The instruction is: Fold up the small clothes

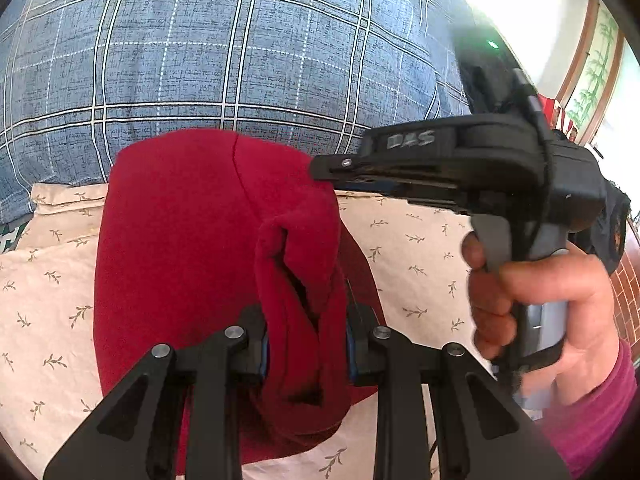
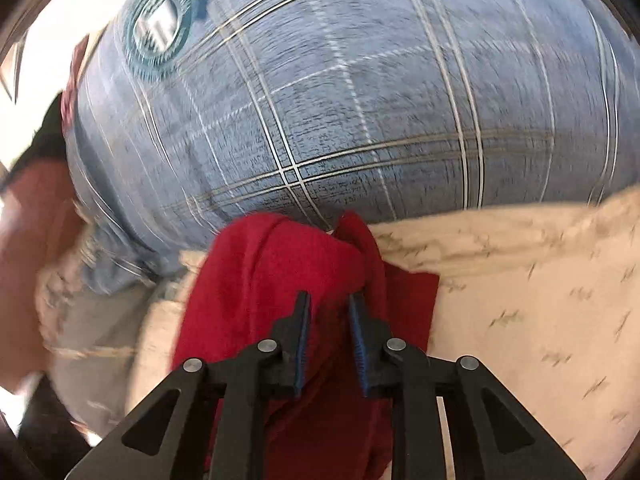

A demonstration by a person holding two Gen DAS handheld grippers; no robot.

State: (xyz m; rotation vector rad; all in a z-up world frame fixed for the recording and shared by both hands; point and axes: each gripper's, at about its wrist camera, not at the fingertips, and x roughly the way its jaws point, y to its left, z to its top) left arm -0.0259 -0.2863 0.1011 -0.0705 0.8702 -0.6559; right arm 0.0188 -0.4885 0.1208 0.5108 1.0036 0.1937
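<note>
The left gripper (image 1: 306,344) has its jaws closed onto a thick bunched roll of the red garment (image 1: 180,248), probably to keep that gathered edge from unrolling. The right gripper (image 2: 330,344) has its jaws narrowly parted with red fabric running between them; I cannot tell whether they actually pinch it. Seen from the left wrist, it reaches the garment's far right edge, held by the right hand (image 1: 532,312), likely steering a fold. The garment lies on the cream leaf-print sheet (image 1: 416,248), its far end against the blue plaid pillow (image 1: 240,52).
</note>
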